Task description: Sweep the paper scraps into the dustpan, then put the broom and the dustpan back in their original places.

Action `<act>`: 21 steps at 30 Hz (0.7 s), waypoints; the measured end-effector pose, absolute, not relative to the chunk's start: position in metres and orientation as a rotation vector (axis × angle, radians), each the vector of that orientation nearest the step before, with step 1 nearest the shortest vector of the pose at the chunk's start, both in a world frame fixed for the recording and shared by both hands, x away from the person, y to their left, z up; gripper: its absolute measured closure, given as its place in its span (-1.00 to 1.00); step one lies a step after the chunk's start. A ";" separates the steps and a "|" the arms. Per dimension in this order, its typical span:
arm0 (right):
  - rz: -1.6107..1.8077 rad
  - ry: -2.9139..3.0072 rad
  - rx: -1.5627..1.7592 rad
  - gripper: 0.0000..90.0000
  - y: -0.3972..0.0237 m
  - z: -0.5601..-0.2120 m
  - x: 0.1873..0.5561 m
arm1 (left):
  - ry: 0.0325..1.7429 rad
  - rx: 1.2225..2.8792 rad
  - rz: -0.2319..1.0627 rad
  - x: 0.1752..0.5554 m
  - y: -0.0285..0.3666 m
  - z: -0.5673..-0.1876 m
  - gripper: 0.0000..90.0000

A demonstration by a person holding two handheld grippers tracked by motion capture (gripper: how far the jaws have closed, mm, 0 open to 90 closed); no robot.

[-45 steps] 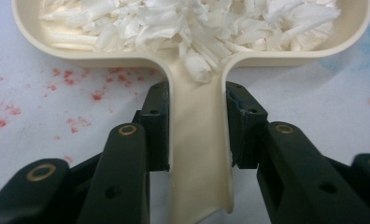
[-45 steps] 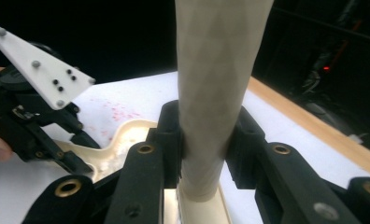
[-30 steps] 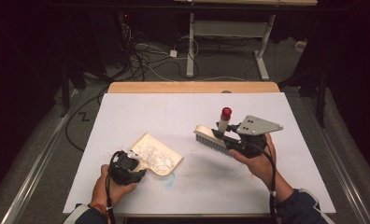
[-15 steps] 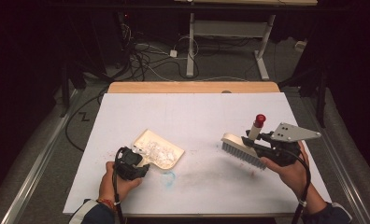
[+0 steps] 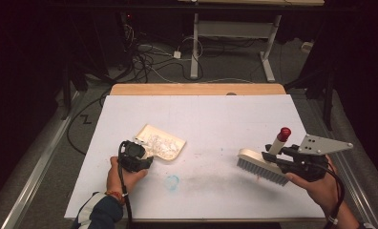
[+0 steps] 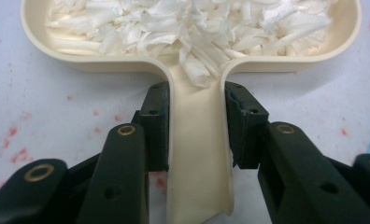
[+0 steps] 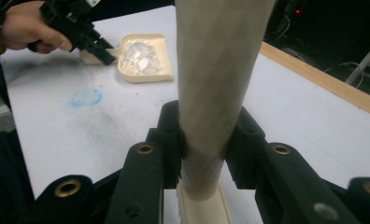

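Two tools in hand, sweep job looks nearly done. Left tongs [image 6: 192, 126] clamped on the handle of the cream plastic dustpan [image 6: 197, 154], pads pressing both sides of the narrow, glossy, channel-shaped stem. Right tongs [image 7: 204, 140] clamped on the round, matte, off-white handle of the cream hand brush with a red knob [image 5: 268, 162]; from above the brush [image 5: 268, 162] sits at the table's right side, well apart from the pan, grey bristles pointing down, whether they touch the sheet I can't tell.

Progress, judged: the white shredded paper scraps [image 6: 192, 23] are heaped in the pan's shallow tray, thin, curly, crumpled strips, a few spilling into the neck of the handle. No loose scraps visible on the white paper-covered table [image 5: 215, 119], so collecting seems finished. Left to do, probably: lift or empty the pan and put the brush down.

Near the front edge, between the hands, a faint blue smudged ring [image 5: 172, 182] and a grey dusty smear on the sheet; small red specks show around the pan up close. Dustpan [image 5: 161, 143] lies flat on the table's left-centre, rounded corners, low raised rim. Farther back a pale wooden strip [image 5: 196, 89] edges the table, then dark floor with tangled cables [image 5: 149, 59] and a white metal frame [image 5: 230, 33].
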State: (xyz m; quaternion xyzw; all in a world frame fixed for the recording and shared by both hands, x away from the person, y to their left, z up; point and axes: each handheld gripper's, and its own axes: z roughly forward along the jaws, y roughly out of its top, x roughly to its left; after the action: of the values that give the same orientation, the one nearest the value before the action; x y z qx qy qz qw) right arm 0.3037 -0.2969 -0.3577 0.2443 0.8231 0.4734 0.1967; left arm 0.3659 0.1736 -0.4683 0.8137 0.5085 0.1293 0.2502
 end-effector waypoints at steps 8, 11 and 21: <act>1.274 2.441 0.646 0.57 -0.300 -0.361 0.302 | 1.427 2.171 0.363 0.378 0.174 -0.469 0.38; 1.268 2.491 0.648 0.57 -0.298 -0.366 0.306 | 1.423 2.154 0.342 0.377 0.172 -0.469 0.25; 1.236 2.481 0.741 0.54 -0.299 -0.377 0.328 | 1.291 2.137 0.320 0.355 0.167 -0.461 -0.10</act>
State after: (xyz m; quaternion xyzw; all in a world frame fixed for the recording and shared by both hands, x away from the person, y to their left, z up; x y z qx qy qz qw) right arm 0.3281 -0.2988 -0.3775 0.2558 0.8567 0.4269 0.1359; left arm 0.3548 0.1672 -0.4611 0.8079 0.4880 0.1209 0.3073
